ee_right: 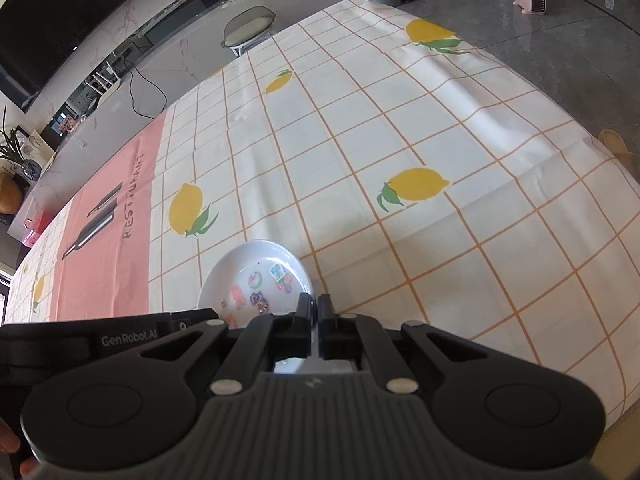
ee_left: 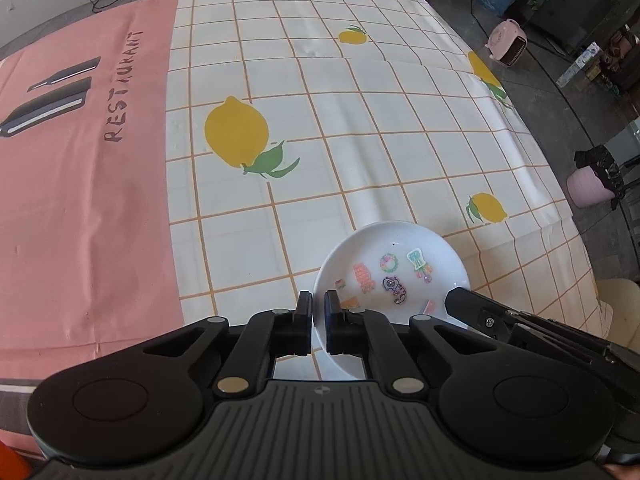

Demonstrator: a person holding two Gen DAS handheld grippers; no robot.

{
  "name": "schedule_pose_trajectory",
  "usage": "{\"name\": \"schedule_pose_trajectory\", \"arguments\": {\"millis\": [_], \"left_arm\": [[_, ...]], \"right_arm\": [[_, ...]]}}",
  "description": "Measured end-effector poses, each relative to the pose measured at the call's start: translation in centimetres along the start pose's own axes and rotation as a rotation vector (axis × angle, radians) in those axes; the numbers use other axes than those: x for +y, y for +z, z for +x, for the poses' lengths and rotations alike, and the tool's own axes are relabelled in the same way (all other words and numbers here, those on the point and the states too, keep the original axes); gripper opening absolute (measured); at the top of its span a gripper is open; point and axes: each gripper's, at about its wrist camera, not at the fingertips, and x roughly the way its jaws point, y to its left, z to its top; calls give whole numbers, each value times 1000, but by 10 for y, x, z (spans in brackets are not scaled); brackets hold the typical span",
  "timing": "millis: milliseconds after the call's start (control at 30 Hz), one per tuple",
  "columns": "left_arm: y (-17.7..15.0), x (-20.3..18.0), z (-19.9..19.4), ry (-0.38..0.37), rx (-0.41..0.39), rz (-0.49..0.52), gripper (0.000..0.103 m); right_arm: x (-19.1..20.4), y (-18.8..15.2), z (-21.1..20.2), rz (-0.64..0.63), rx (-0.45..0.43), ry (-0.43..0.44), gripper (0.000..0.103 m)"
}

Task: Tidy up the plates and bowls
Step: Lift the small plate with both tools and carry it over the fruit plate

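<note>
Left gripper (ee_left: 318,304) and right gripper (ee_right: 317,308) each pinch the plate's (ee_left: 400,248) rim, nearly shut.
Only this one plate shows on the tablecloth (ee_left: 360,140); sorting looks barely begun.

The pink panel (ee_left: 80,200) of the tablecloth, at the scene's left, carries the dark hand-lettered word "RESTAURANT" beside its bottle drawing. In the right wrist view, "GenRobot.AI" stands in pale letters on the left gripper's black body (ee_right: 128,338), near left.
</note>
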Motion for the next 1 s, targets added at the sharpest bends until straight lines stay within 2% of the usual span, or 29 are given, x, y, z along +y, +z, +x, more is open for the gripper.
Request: {"name": "schedule_pose_trajectory", "arguments": {"millis": [167,533,733,833,1000], "left_arm": [[-1,7,-21,-3,-19,-24,3],[-17,23,-88,-25,-82,-4,1],[-31,40,-114,-3,-102,4,1],[-37,53,-123,-2,-102,8,1],[-44,76,-127,4,-53,1,2]], "right_arm": [[1,-3,-6,9,-5,53,0],[8,-18,-35,35,-36,248,0],[36,-32,-55,-37,-67,288,0],[54,-39,-61,-91,-72,276,0],[80,-51,-61,-178,-43,285,1]]}}
